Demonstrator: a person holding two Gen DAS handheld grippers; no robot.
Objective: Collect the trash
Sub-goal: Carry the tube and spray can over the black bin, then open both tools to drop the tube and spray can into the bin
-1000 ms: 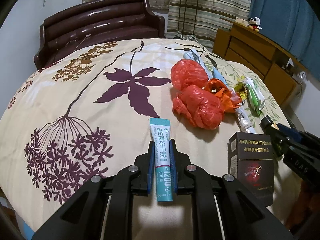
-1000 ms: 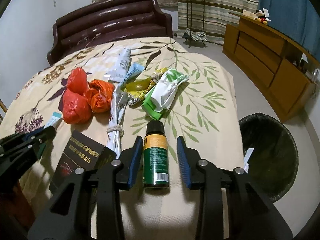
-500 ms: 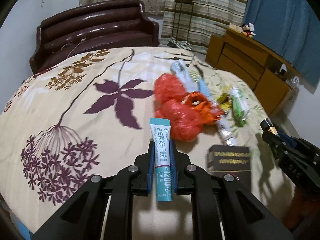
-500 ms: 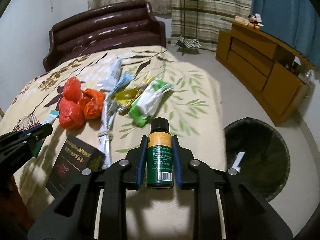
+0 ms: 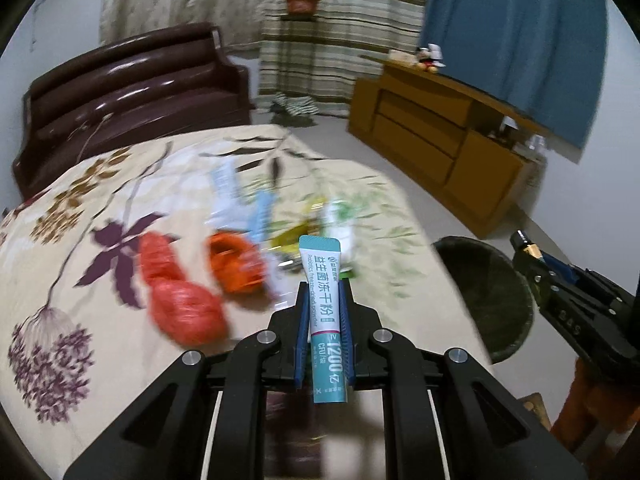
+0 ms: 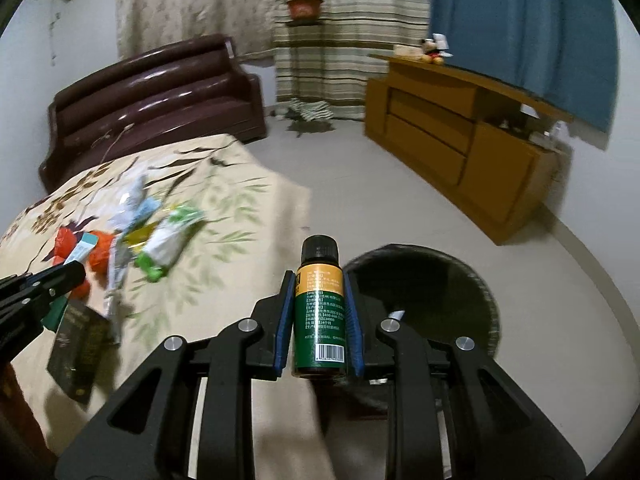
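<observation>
Both hands loaded, we head for the bin.
Our left gripper pinches the teal sachet, our right gripper clamps the green bottle upright; the trash bin sits just ahead-right for dropping.

Teal sachet; green, orange-banded bottle; orange-red bags; cream bedspread with purple leaves; black bin.
</observation>
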